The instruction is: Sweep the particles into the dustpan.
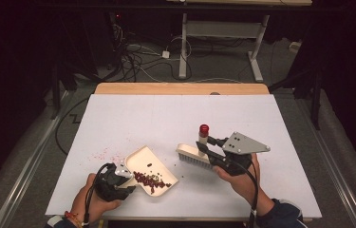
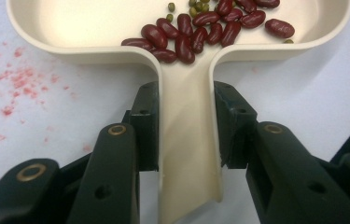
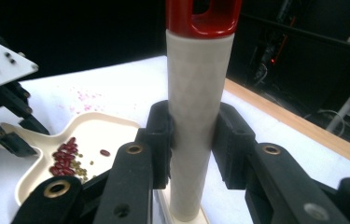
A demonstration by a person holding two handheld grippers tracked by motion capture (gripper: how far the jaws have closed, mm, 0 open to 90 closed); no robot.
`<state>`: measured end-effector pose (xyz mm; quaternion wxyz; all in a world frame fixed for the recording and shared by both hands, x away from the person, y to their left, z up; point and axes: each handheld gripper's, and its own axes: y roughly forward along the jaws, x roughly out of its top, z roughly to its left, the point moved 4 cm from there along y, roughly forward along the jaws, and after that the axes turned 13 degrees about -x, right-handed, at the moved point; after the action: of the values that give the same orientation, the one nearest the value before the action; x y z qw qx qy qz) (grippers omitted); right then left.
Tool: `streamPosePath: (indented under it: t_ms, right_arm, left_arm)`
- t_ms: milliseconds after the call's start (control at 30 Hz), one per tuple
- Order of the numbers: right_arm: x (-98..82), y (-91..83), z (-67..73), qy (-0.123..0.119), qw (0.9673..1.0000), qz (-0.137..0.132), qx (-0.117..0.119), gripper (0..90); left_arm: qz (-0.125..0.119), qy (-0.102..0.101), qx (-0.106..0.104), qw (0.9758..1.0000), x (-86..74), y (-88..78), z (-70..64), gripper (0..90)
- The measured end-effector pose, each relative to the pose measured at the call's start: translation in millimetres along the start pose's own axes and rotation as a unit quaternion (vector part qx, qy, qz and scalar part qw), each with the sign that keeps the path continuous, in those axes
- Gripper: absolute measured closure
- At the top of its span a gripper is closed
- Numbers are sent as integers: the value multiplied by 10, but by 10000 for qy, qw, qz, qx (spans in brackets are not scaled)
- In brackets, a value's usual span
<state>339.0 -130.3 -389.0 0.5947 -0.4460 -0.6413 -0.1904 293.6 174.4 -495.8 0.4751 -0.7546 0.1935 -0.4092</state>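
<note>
My left tongs clamp the dustpan handle; my right tongs grip the upright brush just right of the dustpan.

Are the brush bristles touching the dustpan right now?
Apart. The high view shows bare white table between the brush bristles and the dustpan rim.

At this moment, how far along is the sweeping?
Done: red and green beans lie in the dustpan. In hand: left gripper clamps the pan's handle, right gripper clamps the brush, standing beside the pan. Left: pink flecks on the table.
</note>
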Motion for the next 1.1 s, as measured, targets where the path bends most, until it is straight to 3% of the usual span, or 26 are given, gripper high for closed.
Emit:
streamPosePath:
  t_ms: [133, 433, 600, 767, 933, 1100]
  right_arm:
    - [-40, 24, -28, 53, 9999, 100, -69, 703]
    - [-62, 58, 108, 90, 9998, 4, -203, 703]
    - [-37, 89, 330, -42, 10000, -55, -25, 702]
    - [12, 68, 509, -10, 9995, -184, 250, 703]
    - [59, 20, 481, 15, 9991, -282, 302, 703]
    - [86, -101, 344, -16, 9993, -258, 274, 703]
  left_arm:
    - [69, 81, -64, 9999, 35, 50, -73, 640]
    - [104, 108, -158, 9998, 81, 123, -150, 640]
    - [95, 71, -187, 9998, 96, 150, -149, 640]
    - [99, 86, -182, 9997, 110, 166, -146, 639]
    - [87, 89, -189, 9997, 107, 165, -142, 640]
    - [76, 94, -191, 9997, 108, 161, -140, 640]
